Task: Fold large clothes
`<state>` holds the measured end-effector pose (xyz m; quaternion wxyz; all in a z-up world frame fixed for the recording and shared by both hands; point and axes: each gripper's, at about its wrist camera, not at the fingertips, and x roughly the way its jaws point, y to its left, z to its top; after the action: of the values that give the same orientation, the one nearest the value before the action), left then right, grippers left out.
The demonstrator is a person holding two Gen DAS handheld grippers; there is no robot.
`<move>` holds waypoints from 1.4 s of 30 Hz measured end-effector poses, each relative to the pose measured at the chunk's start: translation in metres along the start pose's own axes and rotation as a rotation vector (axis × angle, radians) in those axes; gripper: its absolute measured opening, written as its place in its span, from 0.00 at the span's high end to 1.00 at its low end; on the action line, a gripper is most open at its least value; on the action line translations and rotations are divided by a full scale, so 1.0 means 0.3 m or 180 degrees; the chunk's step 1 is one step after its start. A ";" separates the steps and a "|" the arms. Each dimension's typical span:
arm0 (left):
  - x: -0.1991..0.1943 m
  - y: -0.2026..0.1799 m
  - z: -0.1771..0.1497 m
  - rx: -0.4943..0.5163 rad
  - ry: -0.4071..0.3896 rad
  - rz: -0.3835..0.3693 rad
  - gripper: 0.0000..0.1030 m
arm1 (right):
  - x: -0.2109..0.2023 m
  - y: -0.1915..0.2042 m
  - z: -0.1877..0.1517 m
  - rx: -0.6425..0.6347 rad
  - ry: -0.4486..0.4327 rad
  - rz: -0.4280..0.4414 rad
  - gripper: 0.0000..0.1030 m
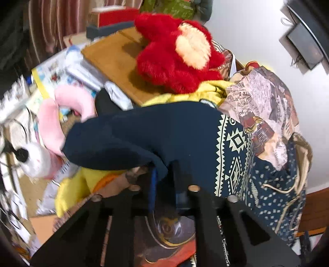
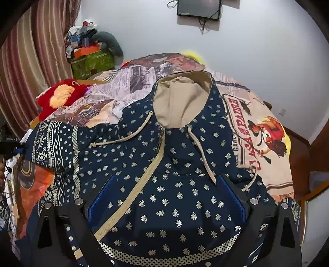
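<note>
A navy hoodie [image 2: 176,160] with small pale motifs lies face up on a printed bedcover [image 2: 257,115]. Its beige-lined hood [image 2: 181,98] points to the far side, and its zip runs diagonally. My right gripper [image 2: 166,195] hangs open just above the hoodie's front, its blue pads [image 2: 100,197] wide apart on either side of the fabric. In the left wrist view, the sleeve [image 1: 144,131] with its zigzag-patterned band is bunched at the bed's edge. My left gripper [image 1: 164,176] is shut on the sleeve's dark cloth.
A red plush toy [image 1: 174,57] sits on a wooden board [image 1: 111,59] beside the bed. A pink and white plush [image 1: 53,117] and papers lie below it. A striped curtain [image 2: 30,61], stacked boxes [image 2: 90,59] and a wall screen [image 2: 198,8] are behind.
</note>
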<state>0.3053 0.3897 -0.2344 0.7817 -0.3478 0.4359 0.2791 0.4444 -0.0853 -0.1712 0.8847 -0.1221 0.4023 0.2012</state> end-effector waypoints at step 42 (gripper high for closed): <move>-0.159 -0.780 -0.593 0.2687 0.0019 -0.0623 0.44 | -0.201 -0.102 -0.090 0.0110 0.0170 0.0174 0.07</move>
<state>0.3694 0.1024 -0.1895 0.8769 -0.0380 0.4791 -0.0001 0.4045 -0.1383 -0.1412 0.8698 -0.1010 0.4324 0.2150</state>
